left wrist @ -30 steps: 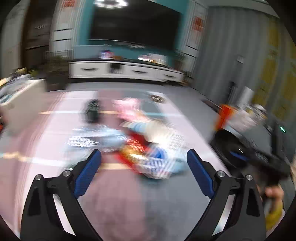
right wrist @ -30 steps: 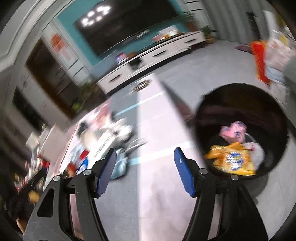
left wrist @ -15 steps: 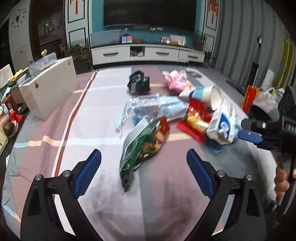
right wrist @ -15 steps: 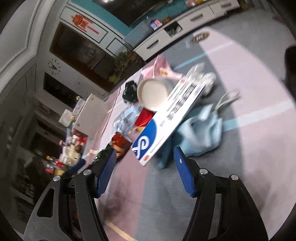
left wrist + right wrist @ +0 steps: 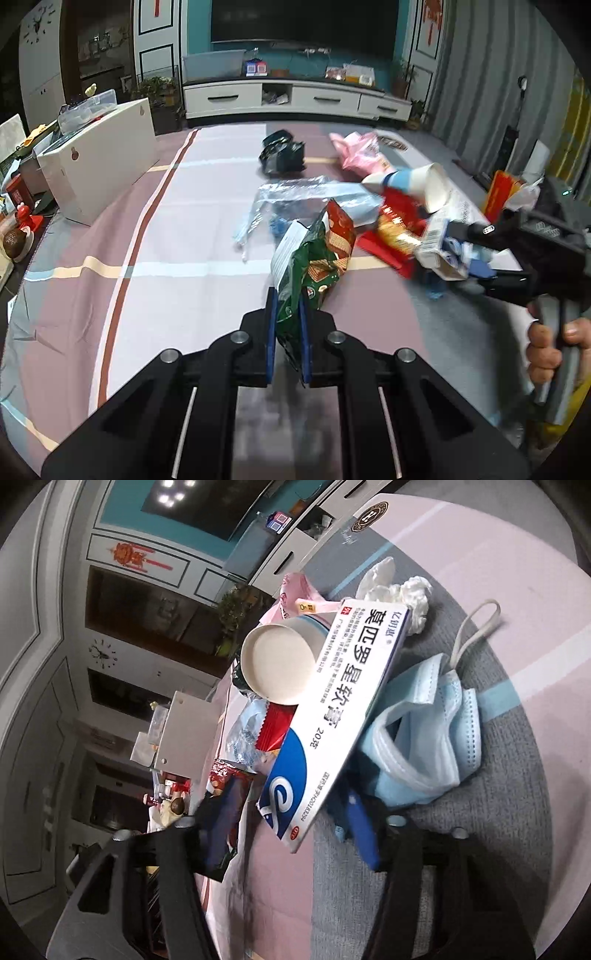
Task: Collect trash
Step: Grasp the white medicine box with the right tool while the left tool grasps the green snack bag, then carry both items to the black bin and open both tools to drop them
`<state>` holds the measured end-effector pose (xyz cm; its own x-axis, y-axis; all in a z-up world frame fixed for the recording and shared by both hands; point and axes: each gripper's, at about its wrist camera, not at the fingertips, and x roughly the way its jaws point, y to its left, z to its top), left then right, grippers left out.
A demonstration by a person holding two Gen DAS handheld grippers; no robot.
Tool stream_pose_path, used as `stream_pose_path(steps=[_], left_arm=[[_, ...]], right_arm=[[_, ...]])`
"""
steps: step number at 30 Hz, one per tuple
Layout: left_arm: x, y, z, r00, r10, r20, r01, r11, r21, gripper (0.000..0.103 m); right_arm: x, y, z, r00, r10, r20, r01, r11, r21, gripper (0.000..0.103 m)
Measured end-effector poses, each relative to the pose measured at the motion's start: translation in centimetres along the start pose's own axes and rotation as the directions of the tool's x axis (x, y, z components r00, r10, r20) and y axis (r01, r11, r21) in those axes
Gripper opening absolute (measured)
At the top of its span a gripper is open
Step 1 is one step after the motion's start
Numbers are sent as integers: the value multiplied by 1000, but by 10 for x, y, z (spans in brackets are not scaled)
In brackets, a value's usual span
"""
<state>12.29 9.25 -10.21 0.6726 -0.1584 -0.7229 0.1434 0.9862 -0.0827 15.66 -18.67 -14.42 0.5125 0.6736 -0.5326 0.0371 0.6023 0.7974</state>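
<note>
Trash lies in one heap on a striped pink, white and grey floor mat (image 5: pixel 177 258), toward its right edge.

Count: one green-and-red snack bag (image 5: pixel 314 258); one white-and-blue medicine box (image 5: pixel 332 716); one paper cup (image 5: pixel 277 664) on its side, mouth toward the right wrist camera; one red packet (image 5: pixel 395 225); one pink wrapper (image 5: pixel 358 151); one dark crumpled bag (image 5: pixel 282 157); one clear plastic wrapper (image 5: pixel 295 195); light-blue face masks (image 5: pixel 428 746), at least two, bunched; white tissue wads (image 5: pixel 415 594), number unclear.

Left gripper (image 5: pixel 287 332): jaws closing, blue pads clamped on the lower end of the snack bag, which stands up out of them at the near side of the heap.

Right gripper (image 5: pixel 291 827): jaws closing, the lower end of the medicine box between them; right pad blurred, contact not clear. The box leans over the cup and masks. A hand (image 5: pixel 554 343) grips the tool's handle at the mat's right edge.

Around: one white box (image 5: pixel 99 166) off the mat's left edge; white TV cabinet (image 5: pixel 295 99) beyond its far edge; wall clock (image 5: pixel 101 653).

Writing: the medicine box reads "莫匹罗星软膏", "20g".
</note>
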Motion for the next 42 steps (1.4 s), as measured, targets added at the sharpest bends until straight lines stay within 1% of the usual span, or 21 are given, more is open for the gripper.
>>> stream_pose_path(steps=[3, 6, 10, 13, 15, 19, 25, 26, 29, 30, 34, 36, 37, 39, 40, 41, 42], left_arm=[[-11, -3, 1, 998, -49, 27, 49, 999, -7, 12], [-18, -8, 4, 995, -85, 46, 85, 996, -14, 12], [-24, -11, 7, 986, -155, 66, 158, 986, -47, 12], [-29, -14, 9, 978, -191, 85, 197, 979, -60, 12], [-31, -17, 11, 972, -216, 96, 222, 973, -67, 12], [-34, -25, 14, 959, -258, 121, 267, 962, -63, 12], [-38, -55, 18, 939, -307, 152, 314, 949, -20, 12], [-38, -58, 19, 938, -312, 154, 318, 948, -16, 12], [-37, -78, 23, 923, -351, 156, 357, 934, -8, 12], [-37, -85, 24, 921, -356, 157, 361, 932, -4, 12], [-25, -116, 31, 910, -393, 132, 396, 918, 6, 12], [-20, -141, 37, 903, -413, 118, 412, 910, 33, 12], [-19, -149, 39, 900, -420, 114, 418, 907, 45, 12], [-18, -178, 46, 886, -452, 107, 446, 892, 77, 12], [-17, -188, 49, 880, -463, 105, 455, 886, 91, 12], [-18, -205, 52, 872, -479, 102, 469, 876, 113, 12], [-18, -214, 54, 868, -487, 100, 475, 871, 123, 12]], right_arm=[[-5, 3, -2, 999, -32, 12, 32, 999, -23, 27], [-8, 4, -3, 999, -37, 32, 38, 999, -37, 17], [-23, 18, -5, 997, -56, 60, 63, 992, -112, 17], [-36, 22, -10, 992, -94, 88, 106, 983, -147, 17], [-45, 25, -10, 985, -123, 124, 145, 972, -187, 17], [-64, 29, -9, 970, -147, 191, 192, 952, -240, 17], [-96, 11, 0, 955, -155, 251, 210, 956, -207, 17], [-103, 8, 3, 950, -160, 267, 217, 955, -200, 17], [-120, -1, 9, 936, -174, 306, 234, 957, -172, 17], [-125, -5, 9, 932, -178, 316, 239, 957, -164, 17], [-148, -18, 18, 903, -211, 374, 272, 955, -116, 17], [-159, -23, 21, 890, -222, 399, 281, 955, -97, 17], [-168, -27, 23, 875, -238, 421, 299, 950, -85, 17], [-179, -32, 23, 857, -260, 445, 323, 944, -71, 17], [-187, -36, 25, 843, -276, 462, 340, 939, -59, 17], [-196, -40, 26, 821, -304, 483, 371, 928, -46, 17], [-204, -43, 27, 798, -336, 500, 406, 913, -34, 17]])
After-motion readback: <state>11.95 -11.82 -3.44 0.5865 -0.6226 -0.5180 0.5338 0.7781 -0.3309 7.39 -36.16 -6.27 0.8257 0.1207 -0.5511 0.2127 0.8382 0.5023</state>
